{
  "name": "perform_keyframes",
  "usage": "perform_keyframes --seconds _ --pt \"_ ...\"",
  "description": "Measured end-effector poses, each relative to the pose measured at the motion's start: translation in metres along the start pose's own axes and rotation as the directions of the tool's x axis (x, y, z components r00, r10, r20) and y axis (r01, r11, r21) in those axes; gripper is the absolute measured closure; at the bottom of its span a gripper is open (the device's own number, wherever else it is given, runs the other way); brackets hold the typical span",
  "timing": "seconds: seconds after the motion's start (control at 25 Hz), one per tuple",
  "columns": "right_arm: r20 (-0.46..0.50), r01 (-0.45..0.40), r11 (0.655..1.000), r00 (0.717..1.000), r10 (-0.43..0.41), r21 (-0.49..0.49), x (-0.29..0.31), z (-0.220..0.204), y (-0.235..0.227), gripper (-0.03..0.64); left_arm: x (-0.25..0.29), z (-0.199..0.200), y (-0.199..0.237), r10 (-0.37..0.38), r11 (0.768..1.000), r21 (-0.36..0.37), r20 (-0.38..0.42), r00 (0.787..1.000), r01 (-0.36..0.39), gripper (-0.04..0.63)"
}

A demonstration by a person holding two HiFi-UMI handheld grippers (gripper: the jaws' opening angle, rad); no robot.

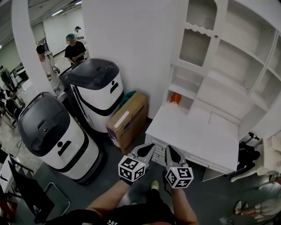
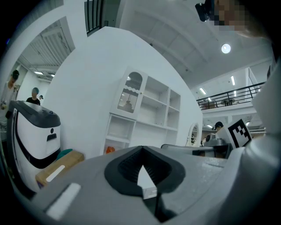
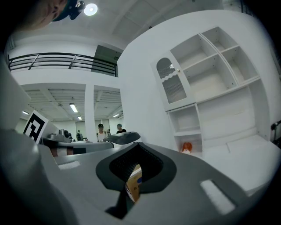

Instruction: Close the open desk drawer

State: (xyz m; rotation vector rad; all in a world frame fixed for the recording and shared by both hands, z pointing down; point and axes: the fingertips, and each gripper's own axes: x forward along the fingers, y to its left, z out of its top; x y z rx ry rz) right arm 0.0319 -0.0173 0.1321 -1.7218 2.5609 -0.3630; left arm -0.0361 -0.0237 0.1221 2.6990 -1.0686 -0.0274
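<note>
Drawer (image 1: 158, 154) shows just under the near left corner of the white desk (image 1: 197, 132), with the left gripper (image 1: 148, 150) and right gripper (image 1: 170, 152) side by side right before it, both pairs of jaws pressed together.

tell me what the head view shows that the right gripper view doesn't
Only the head view: one white-and-black floor robot, another beside it, and the person's forearms. Only the right gripper view: a black balcony railing and a round ceiling light. Both: the white shelf unit, the white desktop, the orange object in a lower cubby, and the left gripper.
</note>
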Motion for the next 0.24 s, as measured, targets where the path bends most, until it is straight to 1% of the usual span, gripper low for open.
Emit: perform_keyframes --seconds 0.24 --pt "-0.008 -0.002 1.000 1.000 0.002 0.006 0.008 0.003 -0.011 0.597 0.015 -0.002 0.003 0.003 1.000 -0.012 -0.011 1.000 -0.003 0.595"
